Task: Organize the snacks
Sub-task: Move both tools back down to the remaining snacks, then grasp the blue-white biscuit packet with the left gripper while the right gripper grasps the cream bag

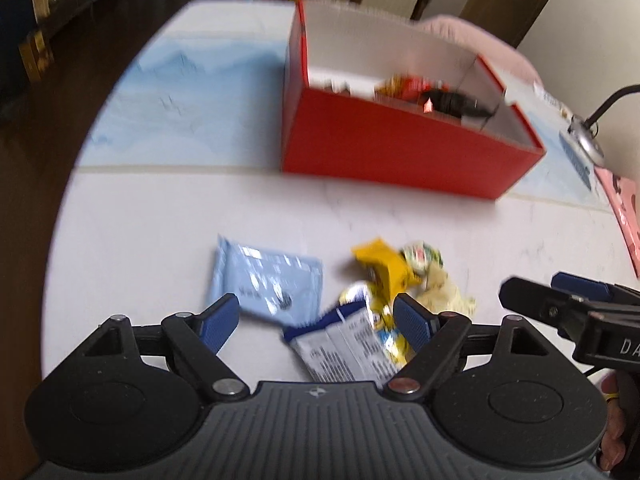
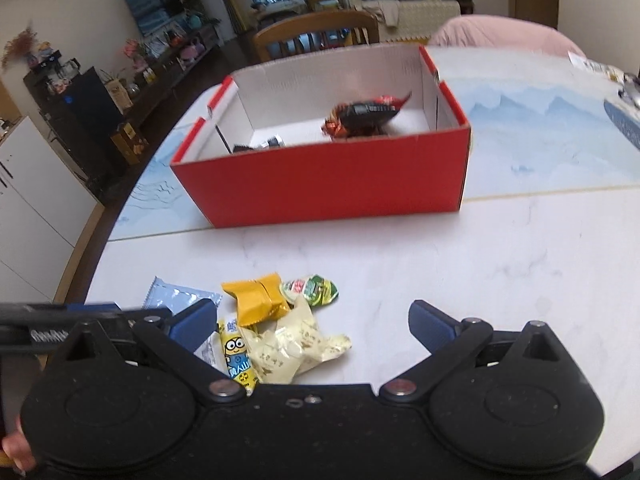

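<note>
A red cardboard box (image 1: 400,152) (image 2: 320,184) stands open on the white table, with a black and red snack bag (image 2: 364,116) (image 1: 448,102) inside. Loose snacks lie in front of it: a light blue packet (image 1: 264,280) (image 2: 176,296), a yellow packet (image 1: 384,264) (image 2: 256,298), a green and white one (image 2: 312,288), a cream bag (image 2: 296,344) and a Minion stick pack (image 2: 238,356). My left gripper (image 1: 316,320) is open over a white and blue packet (image 1: 344,344). My right gripper (image 2: 312,324) is open and empty just above the cream bag.
A blue mat (image 2: 540,140) lies under and beside the box. A lamp base (image 1: 588,140) stands at the right table edge. Wooden chairs (image 2: 316,32) stand behind the table. Pink paper (image 1: 620,208) lies at the right.
</note>
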The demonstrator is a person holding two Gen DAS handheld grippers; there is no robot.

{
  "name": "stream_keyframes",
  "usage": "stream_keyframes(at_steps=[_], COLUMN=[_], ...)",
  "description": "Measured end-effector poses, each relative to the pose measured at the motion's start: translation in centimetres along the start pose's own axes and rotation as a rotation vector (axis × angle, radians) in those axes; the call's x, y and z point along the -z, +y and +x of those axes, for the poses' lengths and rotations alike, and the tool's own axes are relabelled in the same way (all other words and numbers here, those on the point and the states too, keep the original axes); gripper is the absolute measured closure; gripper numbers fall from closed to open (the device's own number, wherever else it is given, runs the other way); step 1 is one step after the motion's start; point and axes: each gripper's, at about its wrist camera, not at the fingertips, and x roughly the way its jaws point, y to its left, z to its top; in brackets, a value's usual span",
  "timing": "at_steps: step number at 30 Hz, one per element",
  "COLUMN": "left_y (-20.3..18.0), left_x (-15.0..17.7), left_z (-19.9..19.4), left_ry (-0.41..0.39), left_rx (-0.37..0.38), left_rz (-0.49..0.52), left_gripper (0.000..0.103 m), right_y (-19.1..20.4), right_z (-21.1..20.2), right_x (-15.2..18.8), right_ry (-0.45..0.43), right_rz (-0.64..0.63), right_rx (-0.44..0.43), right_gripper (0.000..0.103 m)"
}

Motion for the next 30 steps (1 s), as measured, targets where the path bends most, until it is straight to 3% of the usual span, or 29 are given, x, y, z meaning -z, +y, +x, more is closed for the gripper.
stream_keyframes(at_steps=[6,10,17,22,30], left_y=[-0.6,-0.3,0.4,0.3,-0.1], left_x=[0.8,1.0,1.2,1.2,1.5], left_z=[2.5,3.5,4.5,4.6,4.6], left_ry=[0.104,0.16,0.201,0.205,0.211], left_rx=[0.004,0.032,0.04,0.063,0.084], left_rz=[-0.017,-0.079,-0.171,-0.195,-0.186], left_gripper=[0.019,0.019,0.019,0.02,0.04], right_y=[-0.5,-0.7,-1.0,-0.8,-1.1], right_z=[2.2,3.3,4.6,5.3,5.7], right_x=[0.2,0.2,0.2,0.2,0.4], right_ry=[0.084,0.13,0.18,0.198,0.208], right_rz=[0.082,0.127,0.228,0.249,0.289], right_rx=[0.017,0.024,-0.012,-0.032,-0.072], right_gripper=[0.004,0.008,0.01,0.018,0.024])
